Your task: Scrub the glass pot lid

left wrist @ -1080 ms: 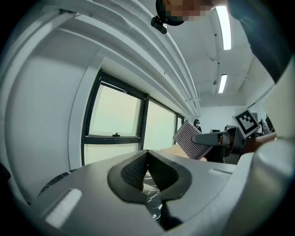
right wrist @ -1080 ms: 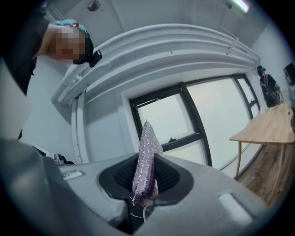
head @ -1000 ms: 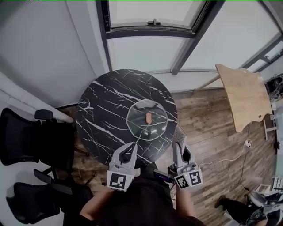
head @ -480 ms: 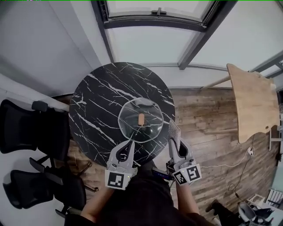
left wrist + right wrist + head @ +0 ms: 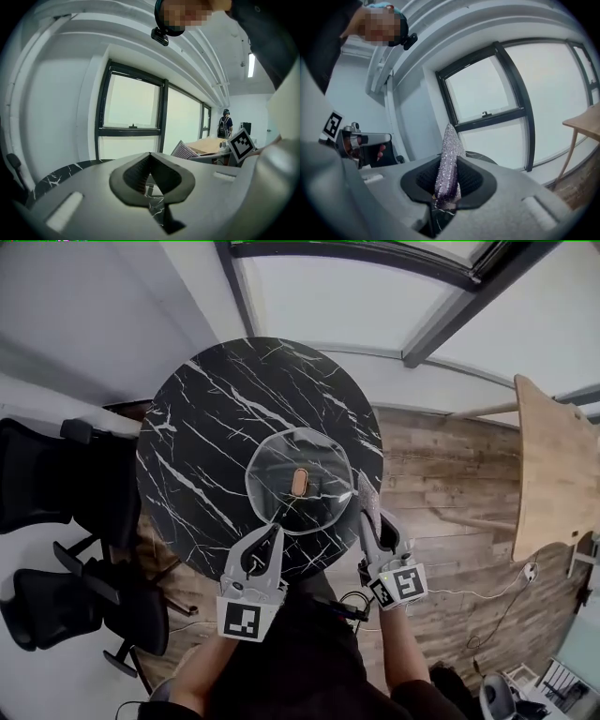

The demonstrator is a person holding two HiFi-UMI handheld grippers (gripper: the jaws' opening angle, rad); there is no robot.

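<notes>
Currently right gripper [image 5: 373,521] pinches scrub pad [image 5: 449,159]; left gripper [image 5: 274,532] pressed together, empty.

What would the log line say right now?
left tool: shut, empty | right tool: shut on scrubber | glass lid: flat on table

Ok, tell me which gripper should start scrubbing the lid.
Right. The right gripper is shut on the sparkly scrub pad, near the glass lid; the left gripper is shut and empty.

No legible text anywhere.
</notes>
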